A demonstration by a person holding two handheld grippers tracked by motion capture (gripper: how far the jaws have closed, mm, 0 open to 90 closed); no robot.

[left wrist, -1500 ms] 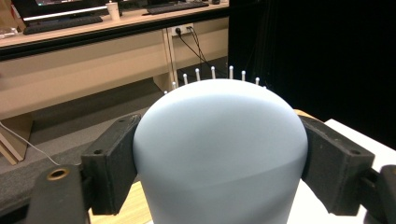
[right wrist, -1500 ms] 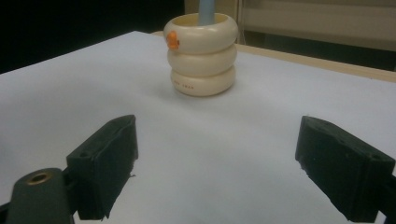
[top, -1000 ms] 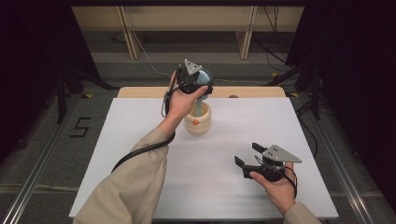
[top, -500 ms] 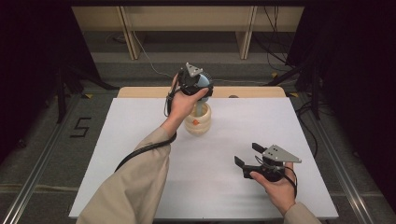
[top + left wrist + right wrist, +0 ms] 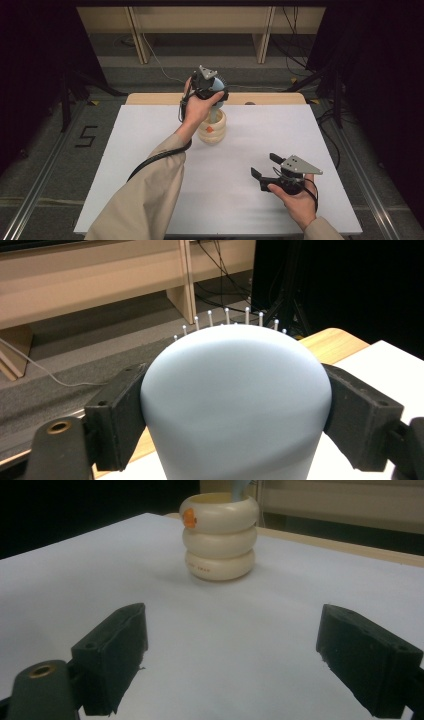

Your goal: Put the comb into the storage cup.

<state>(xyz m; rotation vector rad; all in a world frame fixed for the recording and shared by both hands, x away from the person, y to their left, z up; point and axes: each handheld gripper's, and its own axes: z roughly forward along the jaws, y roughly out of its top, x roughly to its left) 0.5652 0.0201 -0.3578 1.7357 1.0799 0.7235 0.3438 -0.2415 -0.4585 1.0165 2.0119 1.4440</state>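
Note:
A pale blue brush (image 5: 235, 390) with white-tipped pins along its far edge sits between the jaws of my left gripper (image 5: 216, 98), which is shut on its rounded head. The gripper hangs over a cream ribbed holder (image 5: 212, 131) at the back middle of the table. The brush's lower end (image 5: 214, 116) reaches down into the holder's mouth. My right gripper (image 5: 265, 166) rests low at the front right, open with nothing between its jaws. In the right gripper view it (image 5: 230, 655) faces the holder (image 5: 220, 535), whose rim bears a small orange mark; the blue stem (image 5: 239, 487) rises out of it.
A white sheet (image 5: 150, 150) covers the table, with a wooden strip (image 5: 270, 98) showing along the back edge. Beyond it stand pale wooden shelving legs (image 5: 262, 40) and floor cables. A "5" is marked on the floor (image 5: 86, 136) at the left.

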